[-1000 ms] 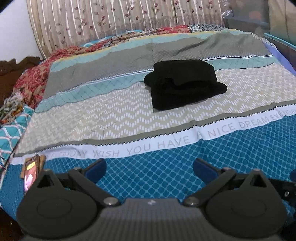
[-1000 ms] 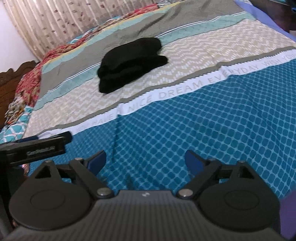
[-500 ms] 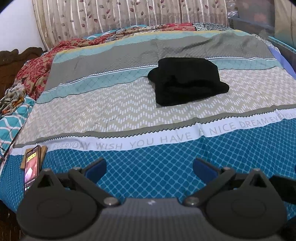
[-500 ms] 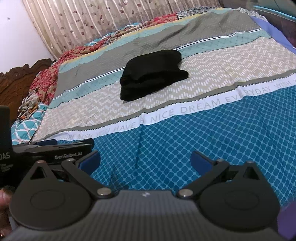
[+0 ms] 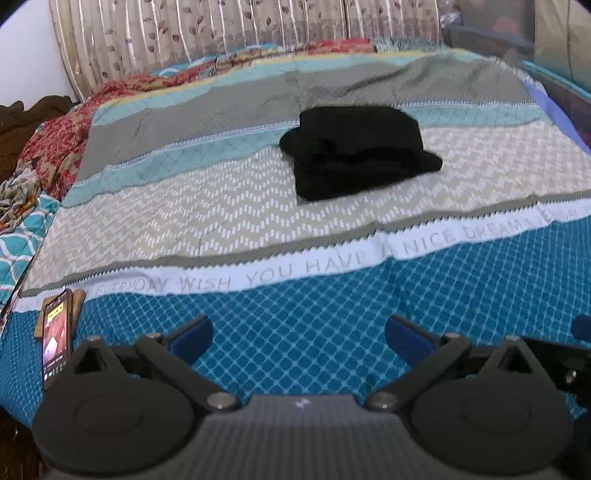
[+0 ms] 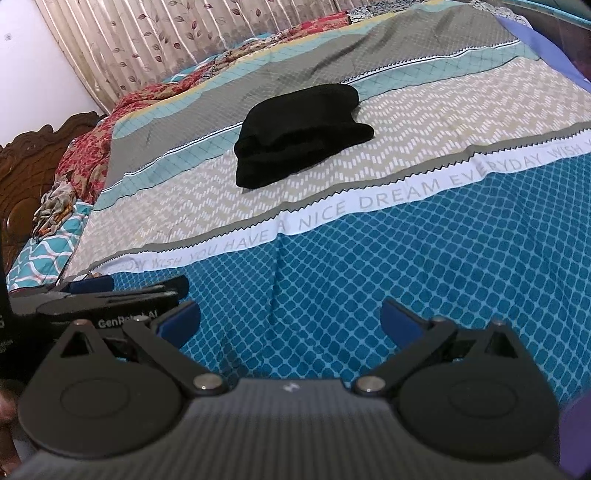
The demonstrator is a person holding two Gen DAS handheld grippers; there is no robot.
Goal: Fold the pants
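The black pants (image 5: 356, 151) lie folded into a compact bundle on the patterned bedspread (image 5: 221, 221), in the middle of the bed; they also show in the right wrist view (image 6: 299, 134). My left gripper (image 5: 297, 334) is open and empty, low over the blue front strip of the bedspread, well short of the pants. My right gripper (image 6: 290, 319) is open and empty over the same blue strip. The left gripper's body shows at the left of the right wrist view (image 6: 96, 302).
A phone (image 5: 55, 339) lies on the bedspread's front left corner. Crumpled red and patterned cloths (image 5: 55, 155) are heaped at the bed's left side by a wooden headboard (image 6: 22, 173). Curtains (image 5: 221, 33) hang behind the bed.
Both grippers have stayed open and empty while shifting slightly; the right wrist view has swung so the pants sit nearer its middle. The pants have not moved.
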